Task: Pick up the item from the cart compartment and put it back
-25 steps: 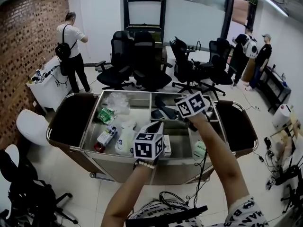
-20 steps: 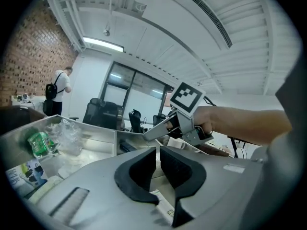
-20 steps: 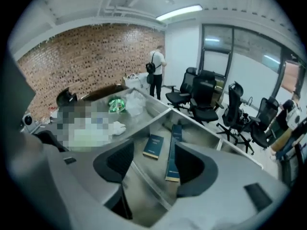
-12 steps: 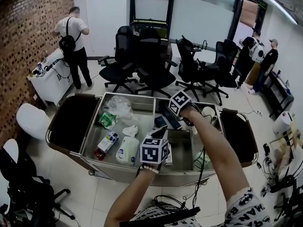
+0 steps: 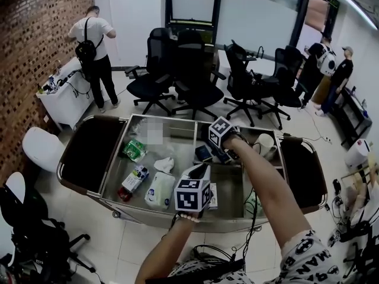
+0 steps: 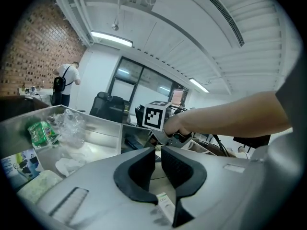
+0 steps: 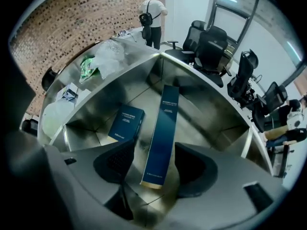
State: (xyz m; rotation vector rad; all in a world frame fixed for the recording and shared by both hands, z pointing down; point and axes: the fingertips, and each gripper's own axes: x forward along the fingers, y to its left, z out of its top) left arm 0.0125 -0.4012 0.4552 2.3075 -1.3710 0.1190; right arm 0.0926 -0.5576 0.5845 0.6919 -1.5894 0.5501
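Observation:
In the right gripper view a long dark blue box (image 7: 160, 138) lies on the steel floor of the cart's back middle compartment. Its near end sits between the jaws of my right gripper (image 7: 153, 153), which is open and not touching it. A shorter blue box (image 7: 126, 123) lies just to its left and also shows in the head view (image 5: 203, 153). In that view my right gripper (image 5: 222, 154) reaches down into that compartment. My left gripper (image 5: 196, 171) hovers over the front middle compartment. Its jaws (image 6: 158, 153) are shut to a thin slit with nothing between them.
The steel cart (image 5: 148, 209) has dark side shelves (image 5: 89, 149). Its left compartment holds a green packet (image 5: 133, 148), a white cloth (image 5: 164, 164), a printed carton (image 5: 133, 175) and a white pouch (image 5: 159, 189). A small white box (image 5: 211, 197) lies by the left gripper. Office chairs (image 5: 195, 81) and people stand beyond.
My right gripper has moved left and down into the back middle compartment, over the long blue box. The left gripper has hardly shifted. The head view has tilted slightly.

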